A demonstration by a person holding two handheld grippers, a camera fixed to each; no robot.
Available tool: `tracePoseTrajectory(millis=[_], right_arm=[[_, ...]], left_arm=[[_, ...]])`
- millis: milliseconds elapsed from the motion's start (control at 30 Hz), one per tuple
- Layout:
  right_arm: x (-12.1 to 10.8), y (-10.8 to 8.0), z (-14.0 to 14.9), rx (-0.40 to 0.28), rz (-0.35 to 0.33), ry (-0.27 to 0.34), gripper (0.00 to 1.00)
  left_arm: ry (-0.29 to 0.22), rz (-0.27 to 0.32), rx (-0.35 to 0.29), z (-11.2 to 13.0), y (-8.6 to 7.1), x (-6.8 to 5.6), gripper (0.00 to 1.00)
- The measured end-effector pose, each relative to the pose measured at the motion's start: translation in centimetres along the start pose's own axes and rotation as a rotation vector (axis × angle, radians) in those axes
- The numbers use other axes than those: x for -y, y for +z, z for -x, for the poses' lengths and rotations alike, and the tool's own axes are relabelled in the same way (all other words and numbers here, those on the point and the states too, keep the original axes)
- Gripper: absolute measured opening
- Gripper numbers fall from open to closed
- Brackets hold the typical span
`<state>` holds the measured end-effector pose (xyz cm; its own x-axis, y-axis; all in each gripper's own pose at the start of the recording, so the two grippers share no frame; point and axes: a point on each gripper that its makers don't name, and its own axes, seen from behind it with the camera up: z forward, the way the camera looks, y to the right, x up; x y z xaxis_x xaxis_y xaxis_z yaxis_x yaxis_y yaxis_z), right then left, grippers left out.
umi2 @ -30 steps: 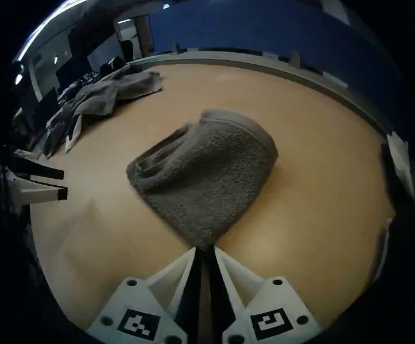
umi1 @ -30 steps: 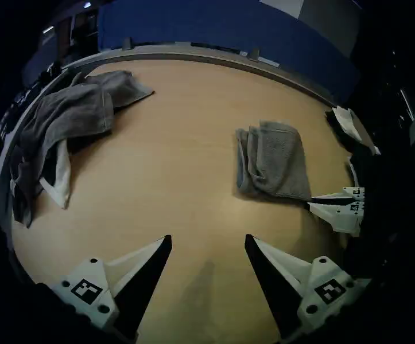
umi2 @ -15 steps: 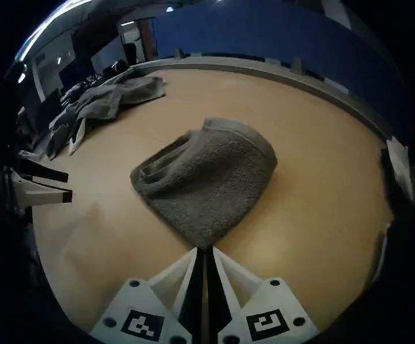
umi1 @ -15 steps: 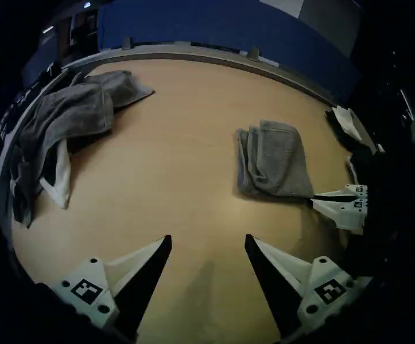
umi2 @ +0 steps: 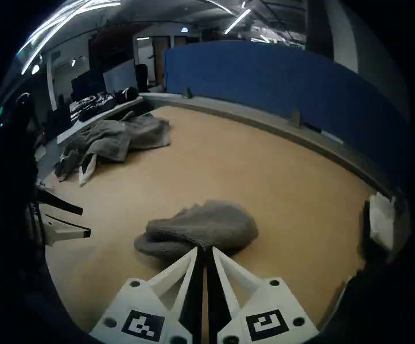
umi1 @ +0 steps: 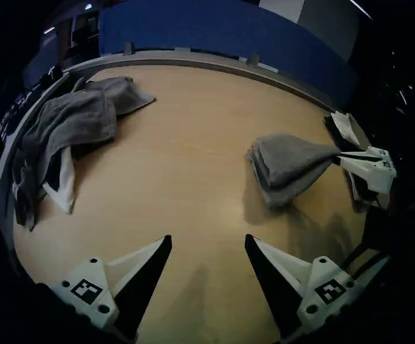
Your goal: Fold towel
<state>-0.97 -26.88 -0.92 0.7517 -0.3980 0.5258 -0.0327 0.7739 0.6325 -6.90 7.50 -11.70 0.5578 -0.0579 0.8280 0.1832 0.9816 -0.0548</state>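
Since a second ago the right gripper [umi2: 206, 250] has risen and drawn back, taking one end of the folded gray towel [umi1: 284, 163] up with it, so the bundle that lay flat now slopes up from the counter [umi1: 178, 172] toward the pinch. Its fingers are closed tight on the towel's near corner, with no gap visible between them. The left gripper [umi1: 206, 236] has not shifted; it hangs over bare wood with its fingers spread wide and nothing between them, well apart from the towel. The towel sits toward the right side of the counter, and its low end seems to rest on the wood, though the shadow beneath makes that hard to confirm. The folding itself looks finished, judging by the stacked layers along the towel's edge, so the step in hand is probably lifting the bundle to set it aside. That calls for a firm pinch and a steady lift so the layers do not slide open; the free gripper could support the hanging end. The counter is pale wood with a rounded far edge, and a heap of unfolded gray towels [umi1: 64, 123] lies at its far left. A blue partition [umi1: 218, 28] runs behind it, and the office beyond is dim.
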Motion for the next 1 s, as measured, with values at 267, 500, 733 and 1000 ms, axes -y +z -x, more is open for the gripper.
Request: tracePoseTrajectory(millis=[267,500,733,1000], right_arm=[[-1.7,-3.2,-5.0,-0.061,0.004,-0.043,0.02],[-3.7,-6.2,-7.9,-0.1,0.035,-0.069,0.03],[-5.7,-8.3,-9.2,-0.124,0.065,-0.065,0.02],[-7.9,-9.7,-9.4,-0.136,0.069,-0.03,0.02]], left_arm=[[-0.004,0.004,-0.023,-0.9,-1.1,-0.1,0.94],[-0.002,0.014,-0.04,-1.4,-1.8,-0.6,0.94],[0.009,0.03,-0.055,-2.0,-2.1,-1.6,0.94],[0.019,0.035,-0.058,-2.2,-2.4,-2.2,0.94]])
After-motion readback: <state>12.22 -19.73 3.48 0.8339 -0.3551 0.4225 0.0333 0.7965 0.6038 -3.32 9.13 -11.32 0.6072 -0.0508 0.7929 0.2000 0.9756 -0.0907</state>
